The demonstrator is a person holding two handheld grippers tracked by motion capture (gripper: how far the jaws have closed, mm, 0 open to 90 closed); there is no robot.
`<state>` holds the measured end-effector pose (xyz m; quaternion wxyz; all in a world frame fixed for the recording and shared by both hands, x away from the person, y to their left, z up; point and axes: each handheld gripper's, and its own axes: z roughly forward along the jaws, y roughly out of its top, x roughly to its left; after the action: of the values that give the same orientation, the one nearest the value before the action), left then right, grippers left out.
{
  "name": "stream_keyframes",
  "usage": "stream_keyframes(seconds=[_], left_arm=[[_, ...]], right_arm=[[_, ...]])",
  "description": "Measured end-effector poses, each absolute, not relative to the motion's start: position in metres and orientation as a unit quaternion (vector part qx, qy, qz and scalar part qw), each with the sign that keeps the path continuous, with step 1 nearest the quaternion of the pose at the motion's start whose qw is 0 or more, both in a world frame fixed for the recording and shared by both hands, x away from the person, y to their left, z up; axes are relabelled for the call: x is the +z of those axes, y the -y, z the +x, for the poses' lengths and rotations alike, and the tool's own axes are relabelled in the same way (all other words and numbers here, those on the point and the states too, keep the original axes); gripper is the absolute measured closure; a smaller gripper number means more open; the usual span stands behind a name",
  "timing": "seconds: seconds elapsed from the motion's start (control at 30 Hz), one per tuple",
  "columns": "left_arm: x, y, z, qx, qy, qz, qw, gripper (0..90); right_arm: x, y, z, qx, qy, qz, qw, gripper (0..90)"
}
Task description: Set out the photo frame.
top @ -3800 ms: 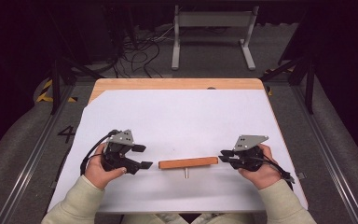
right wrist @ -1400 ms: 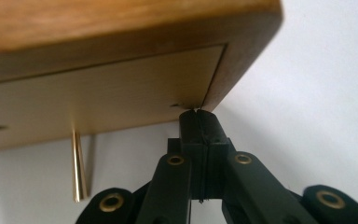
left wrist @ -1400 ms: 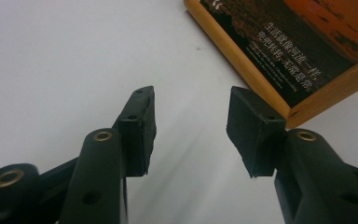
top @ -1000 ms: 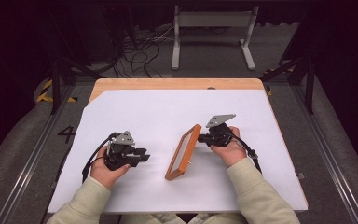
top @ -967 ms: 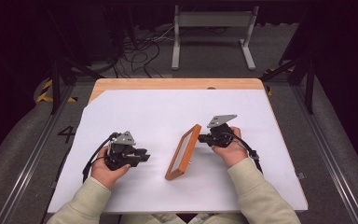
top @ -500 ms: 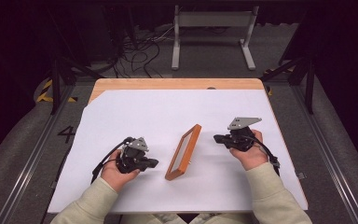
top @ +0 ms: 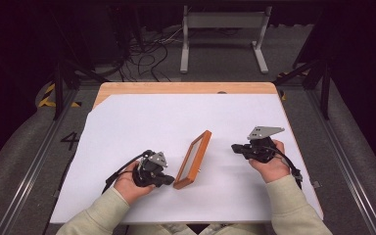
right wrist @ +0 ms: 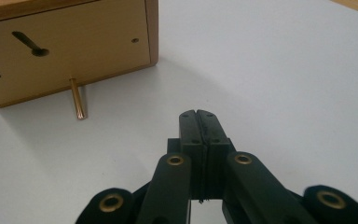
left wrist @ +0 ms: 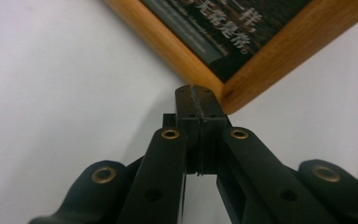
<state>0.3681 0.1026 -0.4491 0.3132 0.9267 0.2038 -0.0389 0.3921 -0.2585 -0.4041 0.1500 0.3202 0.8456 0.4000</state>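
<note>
A wooden picture frame (top: 193, 159) stands upright on the white table top (top: 176, 117), slanting from near left to far right. Its front holds a dark picture with white lettering (left wrist: 223, 32). Its plain back (right wrist: 74, 42) has a brass peg (right wrist: 78, 100) propping it. My left gripper (top: 169, 180) is shut with nothing in it, its tips (left wrist: 196, 93) right at the frame's near lower corner (left wrist: 228, 95); I cannot tell if they touch. My right gripper (top: 235, 147) is shut and empty (right wrist: 198, 116), a short way right of the frame's back.
The white sheet covers most of a wooden table whose bare edge (top: 186, 88) shows at the far side. Beyond it stand a metal stand (top: 223, 34) and cables (top: 147, 49) on the dark floor. Rails (top: 29, 161) run along both table sides.
The right gripper has let go of the frame's far end and drawn back to the right. The left gripper has slid right, up to the frame's near corner. The frame stays standing.
</note>
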Motion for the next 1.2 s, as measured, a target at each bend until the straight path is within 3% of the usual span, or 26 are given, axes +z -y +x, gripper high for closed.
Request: stream_keyframes(seconds=[1.2], left_arm=[[-0.451, -0.030, 0.357, -0.091, -0.141, 0.933, 0.318, 89.8]], right_arm=[[-0.401, 0.263, 0.372, 0.399, -0.849, 0.313, 0.149, 90.0]])
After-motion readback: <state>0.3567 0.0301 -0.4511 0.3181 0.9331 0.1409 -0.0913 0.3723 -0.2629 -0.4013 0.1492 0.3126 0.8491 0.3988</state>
